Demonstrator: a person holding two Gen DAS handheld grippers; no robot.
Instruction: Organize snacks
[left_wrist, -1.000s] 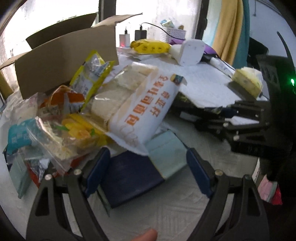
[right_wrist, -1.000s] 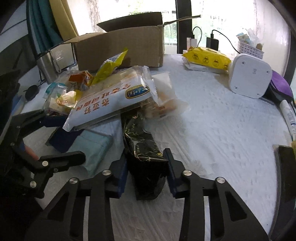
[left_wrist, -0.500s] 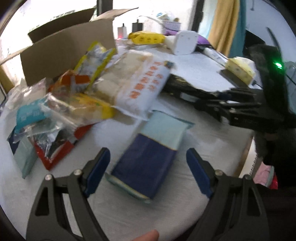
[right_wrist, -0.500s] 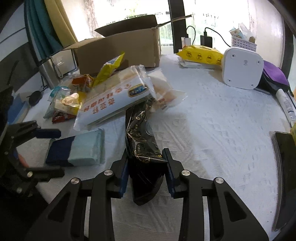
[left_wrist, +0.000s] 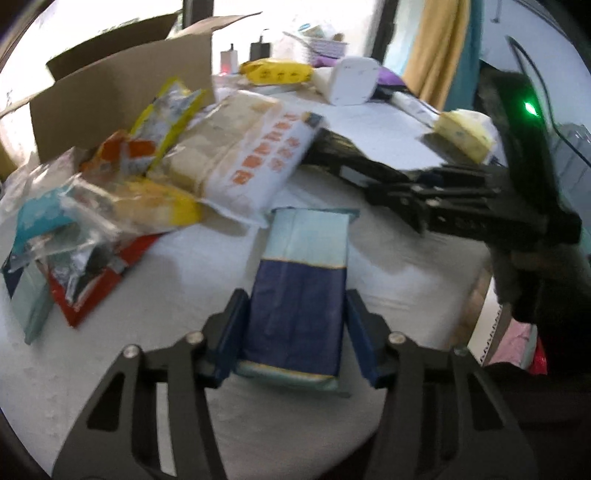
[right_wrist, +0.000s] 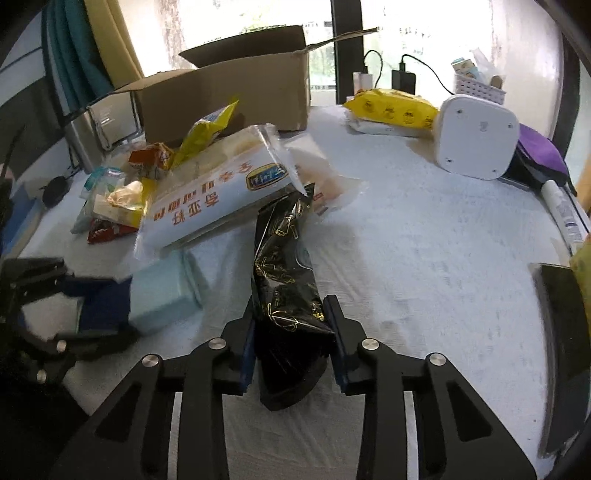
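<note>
A blue and pale-green packet (left_wrist: 306, 251) lies on the white tablecloth, clear of the snack pile. My left gripper (left_wrist: 295, 332) straddles its dark blue end, jaws closing, both pads against the packet's sides. The right wrist view shows the same packet (right_wrist: 162, 291) at the left with the left gripper's fingers (right_wrist: 92, 336) around it. My right gripper (right_wrist: 291, 328) is shut on a black snack bag (right_wrist: 284, 258) with gold print. The bag's far end reaches under a big white bread bag (right_wrist: 207, 199).
An open cardboard box (right_wrist: 229, 96) stands behind the pile of yellow, orange and red snack packets (left_wrist: 122, 192). A white device (right_wrist: 476, 136) and a yellow pack (right_wrist: 391, 109) sit at the back right. The table's edge (left_wrist: 476, 280) runs close on the right.
The blue packet has come out from under the pile toward me. The left jaws have narrowed from wide apart onto its sides. The right gripper keeps the black bag and has hardly moved.
</note>
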